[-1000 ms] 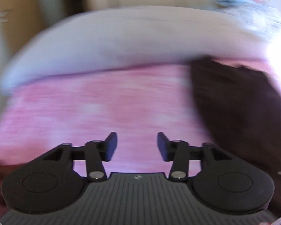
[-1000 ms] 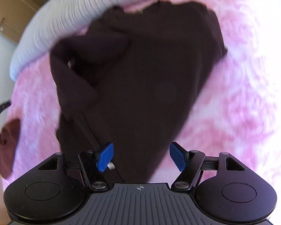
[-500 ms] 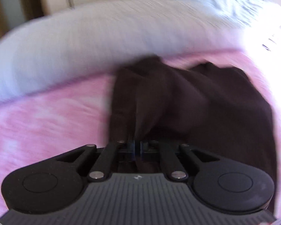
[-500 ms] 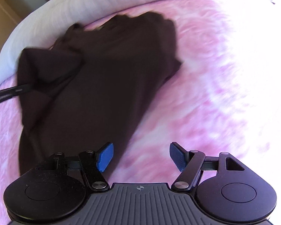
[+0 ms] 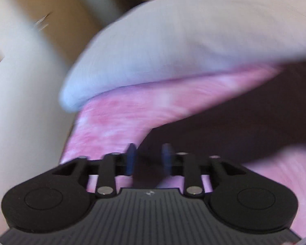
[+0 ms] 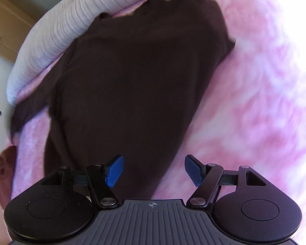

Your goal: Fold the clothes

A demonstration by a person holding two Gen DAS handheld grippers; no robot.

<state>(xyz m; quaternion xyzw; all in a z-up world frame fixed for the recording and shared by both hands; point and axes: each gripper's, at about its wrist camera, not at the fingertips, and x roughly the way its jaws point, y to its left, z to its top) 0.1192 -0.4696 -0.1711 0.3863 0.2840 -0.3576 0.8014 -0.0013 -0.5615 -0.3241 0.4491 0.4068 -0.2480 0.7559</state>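
Observation:
A dark brown long-sleeved top lies spread on a pink bedspread. Its left sleeve is stretched out sideways toward the bed's left edge. In the blurred left wrist view, my left gripper is at the end of that sleeve. Its jaws are opening, with dark cloth still between the blue pads. My right gripper hangs open over the top's lower hem, near its right corner, with nothing gripped.
A grey-white ribbed pillow lies along the head of the bed, right behind the top's collar. A reddish-brown garment sits at the bed's left edge. Beyond that edge are a pale wall and wooden cupboards.
My left gripper shut on the bunched sleeve, drew it out to the left, and its jaws have now parted. The right gripper sank closer to the hem.

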